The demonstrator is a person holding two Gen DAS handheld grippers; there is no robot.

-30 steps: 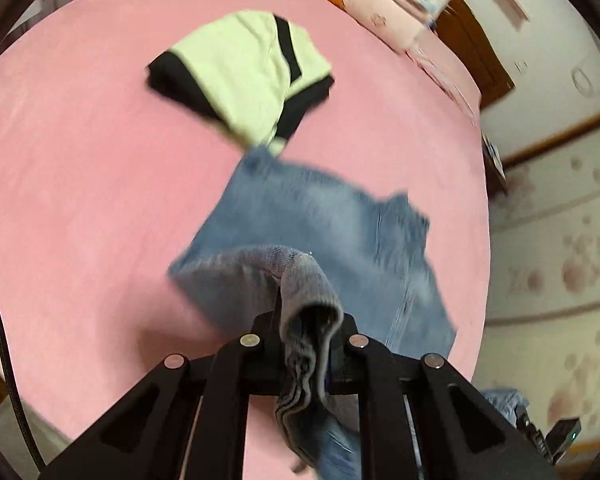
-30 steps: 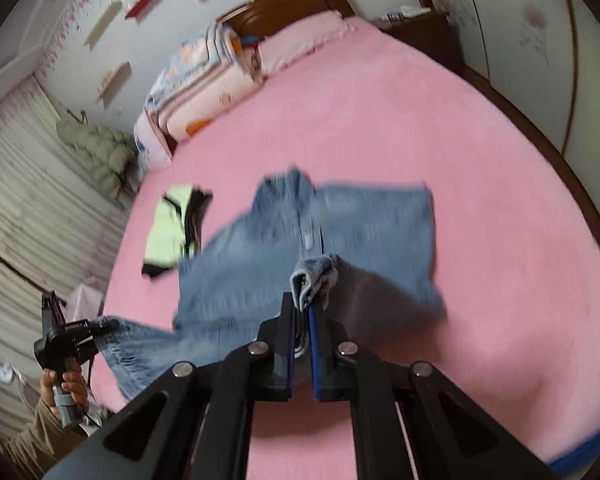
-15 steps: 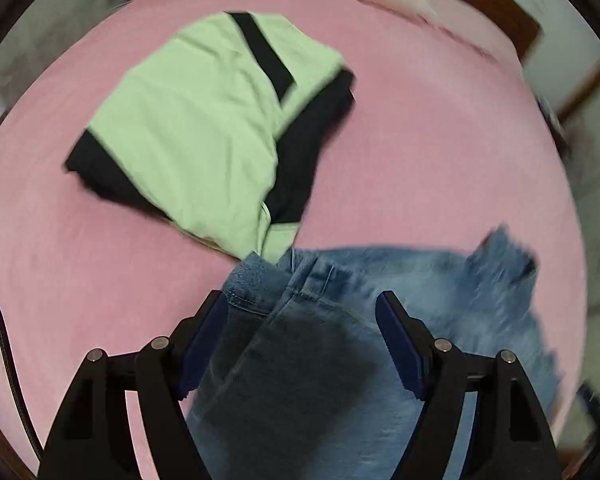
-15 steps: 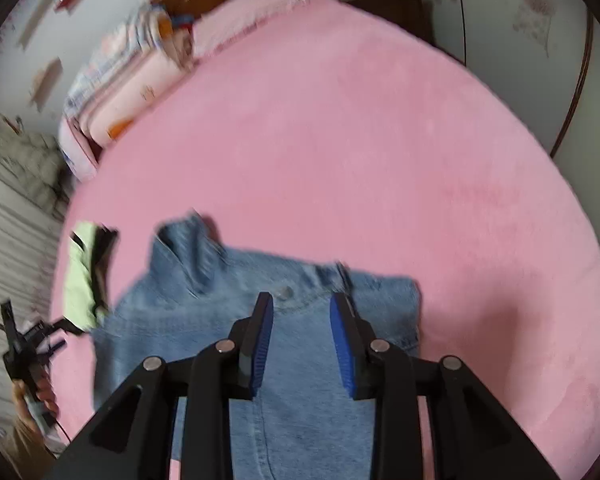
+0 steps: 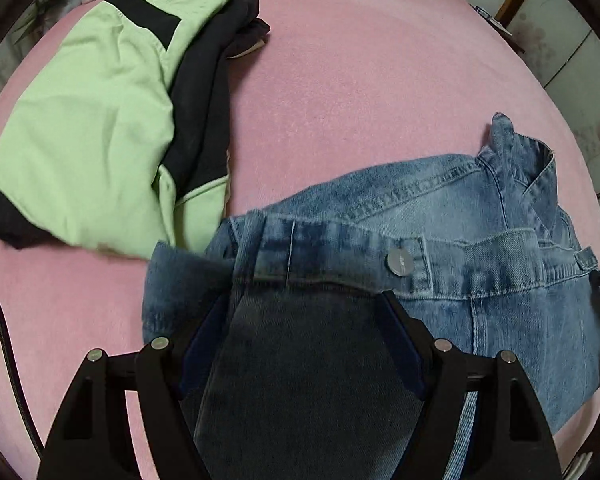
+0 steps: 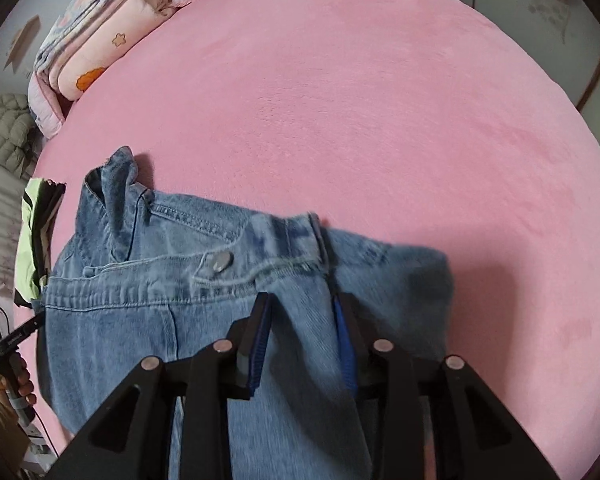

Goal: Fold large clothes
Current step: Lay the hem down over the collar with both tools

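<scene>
Both hand-held grippers, left (image 5: 304, 312) and right (image 6: 302, 312), agape over jeans (image 6: 148, 312) waistband, seemingly untouched; bare pink bedspread (image 6: 380, 120) beyond.

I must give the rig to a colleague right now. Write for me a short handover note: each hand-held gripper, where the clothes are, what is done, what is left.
Left hand-held gripper: open, holding nothing, low over the jeans near the waistband.
Right hand-held gripper: open, also empty, over the same jeans.
The jeans lie on the pink bed, legs folded up over the waistband; the metal button is visible.
The green and black garment lies already folded beside the jeans, its edge touching or slightly under them.
Done: one fold of the jeans, cloth released.
Left: probably fold the jeans once more and smooth them.
</scene>
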